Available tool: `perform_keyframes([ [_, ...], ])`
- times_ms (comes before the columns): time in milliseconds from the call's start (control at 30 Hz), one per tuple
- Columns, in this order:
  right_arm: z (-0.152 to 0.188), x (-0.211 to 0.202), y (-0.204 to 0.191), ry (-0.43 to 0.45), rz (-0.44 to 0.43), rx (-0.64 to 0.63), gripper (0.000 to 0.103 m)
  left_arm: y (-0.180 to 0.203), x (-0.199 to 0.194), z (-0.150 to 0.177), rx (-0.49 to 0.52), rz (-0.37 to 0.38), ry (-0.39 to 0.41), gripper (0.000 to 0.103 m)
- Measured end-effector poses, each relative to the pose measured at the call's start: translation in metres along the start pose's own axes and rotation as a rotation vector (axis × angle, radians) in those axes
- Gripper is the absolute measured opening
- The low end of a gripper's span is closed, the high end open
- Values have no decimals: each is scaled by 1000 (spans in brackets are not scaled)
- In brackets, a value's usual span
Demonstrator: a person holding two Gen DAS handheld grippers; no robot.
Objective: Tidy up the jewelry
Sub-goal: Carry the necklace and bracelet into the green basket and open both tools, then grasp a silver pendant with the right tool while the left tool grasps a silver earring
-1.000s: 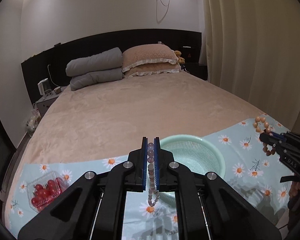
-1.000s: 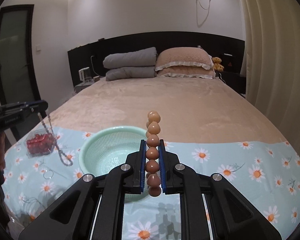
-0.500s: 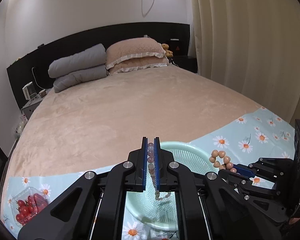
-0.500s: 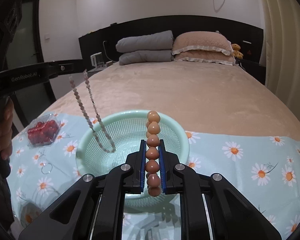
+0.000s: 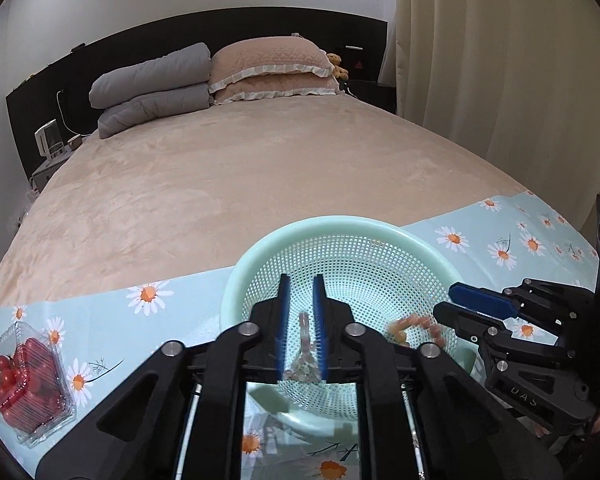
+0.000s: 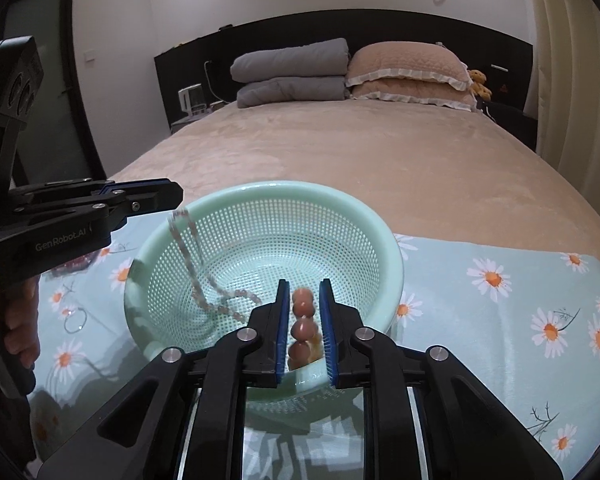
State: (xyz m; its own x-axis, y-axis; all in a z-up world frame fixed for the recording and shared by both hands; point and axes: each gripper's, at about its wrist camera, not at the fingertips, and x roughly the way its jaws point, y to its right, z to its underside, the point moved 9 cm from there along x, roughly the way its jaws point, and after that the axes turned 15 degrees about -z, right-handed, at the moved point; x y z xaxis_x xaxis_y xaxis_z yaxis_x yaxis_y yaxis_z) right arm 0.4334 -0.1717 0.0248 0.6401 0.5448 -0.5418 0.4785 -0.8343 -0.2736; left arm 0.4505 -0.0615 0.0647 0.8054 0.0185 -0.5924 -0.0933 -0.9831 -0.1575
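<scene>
A mint green mesh basket stands on the daisy-print cloth, and both grippers hover over it. My left gripper has its jaws opening. The pale bead necklace slips down between them, blurred, not pressed by the pads, and its lower end lies on the basket floor. My right gripper also has its jaws opening. The brown bead bracelet drops loose between its blue pads into the basket.
A clear box of cherry tomatoes sits at the cloth's left end. Small rings lie on the daisy cloth left of the basket. A hand holds the left gripper. Beyond lie the beige bed and pillows.
Both grippers came down over the basket. Their jaws, shut on the necklace and the bracelet before, have parted, and both strings are sliding down into the basket.
</scene>
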Motion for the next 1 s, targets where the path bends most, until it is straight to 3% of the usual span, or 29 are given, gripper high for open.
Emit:
perform_keyframes([
  [67,-4,-10,0,41,16,5,67,-8,-8,-3,-22,-9,22,63],
  [200,-10,-26,-4,83,32,-2,84,-25,-25,-5,-43,-45,60,80],
  [333,-10,-38,-12,78,34,1,85,-40,-41,2,-53,-72,61,94],
  [633,-13,-90,-43,104,48,-60,86,-55,-87,34,-14,-143,57,97],
  [800,-3,-121,-64,120,45,-101,86,-53,-117,57,-18,-132,57,97],
  [1000,32,-138,-90,88,21,-155,86,-42,-145,99,28,-91,29,97],
])
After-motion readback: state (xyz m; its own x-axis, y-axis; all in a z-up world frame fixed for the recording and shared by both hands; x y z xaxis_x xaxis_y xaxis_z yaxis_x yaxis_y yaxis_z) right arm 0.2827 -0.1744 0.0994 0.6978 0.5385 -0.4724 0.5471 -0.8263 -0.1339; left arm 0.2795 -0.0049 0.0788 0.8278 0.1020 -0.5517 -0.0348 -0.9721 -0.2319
